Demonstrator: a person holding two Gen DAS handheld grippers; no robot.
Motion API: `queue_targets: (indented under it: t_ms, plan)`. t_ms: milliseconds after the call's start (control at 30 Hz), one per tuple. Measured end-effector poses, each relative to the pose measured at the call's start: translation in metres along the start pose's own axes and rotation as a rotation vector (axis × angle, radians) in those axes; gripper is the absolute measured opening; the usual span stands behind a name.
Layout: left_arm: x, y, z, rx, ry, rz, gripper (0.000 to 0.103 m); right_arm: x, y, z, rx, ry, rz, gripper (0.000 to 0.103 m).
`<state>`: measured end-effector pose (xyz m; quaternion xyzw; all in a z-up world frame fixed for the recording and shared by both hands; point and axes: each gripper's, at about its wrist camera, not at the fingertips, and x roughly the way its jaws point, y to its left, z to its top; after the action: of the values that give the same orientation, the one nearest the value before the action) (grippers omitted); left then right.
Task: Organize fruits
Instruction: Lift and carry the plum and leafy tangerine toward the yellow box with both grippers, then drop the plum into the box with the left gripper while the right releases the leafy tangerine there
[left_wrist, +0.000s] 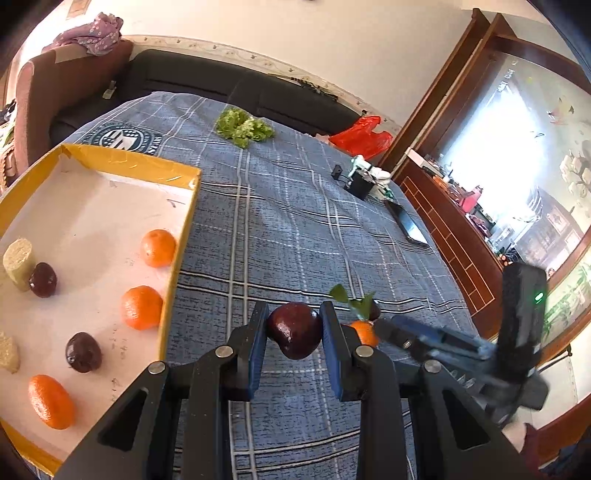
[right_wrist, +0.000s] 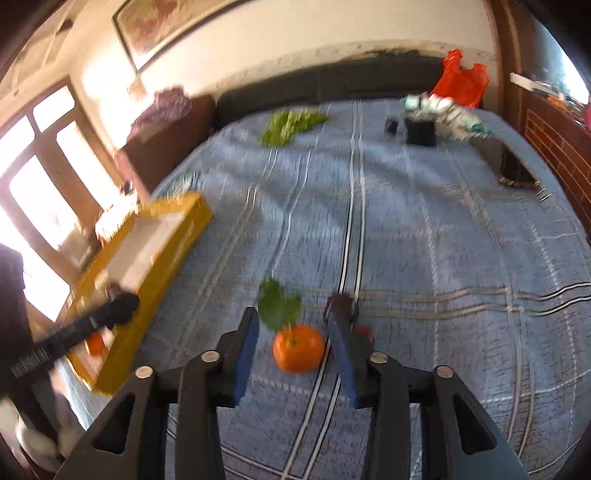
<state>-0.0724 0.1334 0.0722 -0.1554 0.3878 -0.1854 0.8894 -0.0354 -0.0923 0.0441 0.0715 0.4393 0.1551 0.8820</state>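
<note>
My left gripper is shut on a dark purple round fruit, held above the blue plaid bedspread just right of the yellow-rimmed box. Inside the box lie three tangerines and two dark fruits. My right gripper stands open around a tangerine with a green leaf lying on the bedspread; its pads are not pressing on it. Another dark fruit sits behind the right fingertip. The left wrist view shows the right gripper beside that tangerine.
Two pale corn pieces also lie in the box. Farther back on the bed are lettuce, a red plastic bag, a small black box and a phone. A wooden cabinet borders the bed's right side.
</note>
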Motion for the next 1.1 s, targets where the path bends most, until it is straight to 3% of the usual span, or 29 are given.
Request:
queue_targets:
  t_ms: [167,300,467,600,833,1100]
  plan:
    - [-0.010,0.006,-0.001,-0.002,-0.023,0.018,0.027,0.022,0.010,-0.011,-0.048,0.029,-0.025,0.051]
    - [-0.015,0.005,-0.002,0.003,-0.032,0.029,0.027,0.030,0.017,-0.015,-0.066,0.025,-0.050,0.040]
    - [-0.029,0.014,0.005,0.002,-0.040,0.030,0.027,0.011,0.027,-0.015,-0.081,-0.021,-0.032,0.040]
    - [-0.056,0.037,0.030,-0.026,-0.081,0.047,0.027,-0.016,0.045,0.006,-0.113,-0.083,0.000,0.040]
    - [-0.081,0.074,0.084,0.017,-0.158,0.275,0.027,-0.019,0.118,0.061,-0.203,-0.128,0.178,0.041]
    - [-0.028,0.144,0.106,-0.035,-0.048,0.453,0.027,0.073,0.207,0.068,-0.334,0.031,0.218,0.041]
